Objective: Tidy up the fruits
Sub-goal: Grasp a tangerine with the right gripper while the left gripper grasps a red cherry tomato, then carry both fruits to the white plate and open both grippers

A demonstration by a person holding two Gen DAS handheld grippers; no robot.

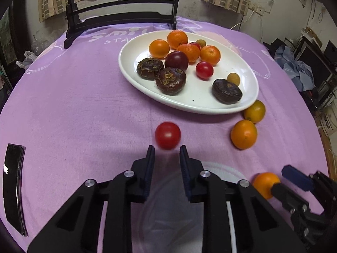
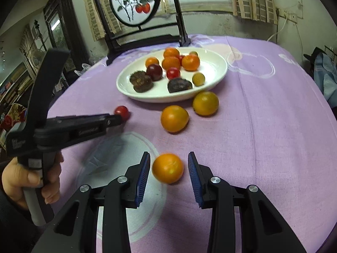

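A white oval plate [image 1: 250,97] [image 2: 217,71] holds several oranges, red tomatoes, dark brown water chestnuts and small yellow fruits. A loose red tomato [image 1: 167,135] [image 2: 121,112] lies on the cloth just ahead of my open left gripper [image 1: 167,148]. My open right gripper [image 2: 169,158] straddles a loose orange [image 2: 167,168] [image 1: 265,184] without touching it. Two more oranges [image 2: 174,118] [image 2: 205,103] lie on the cloth in front of the plate.
A purple cloth [image 1: 73,105] covers the round table. A dark wooden stand with a round painted panel [image 2: 134,2] stands behind the plate. A black phone [image 1: 13,187] lies at the left edge. Clutter surrounds the table.
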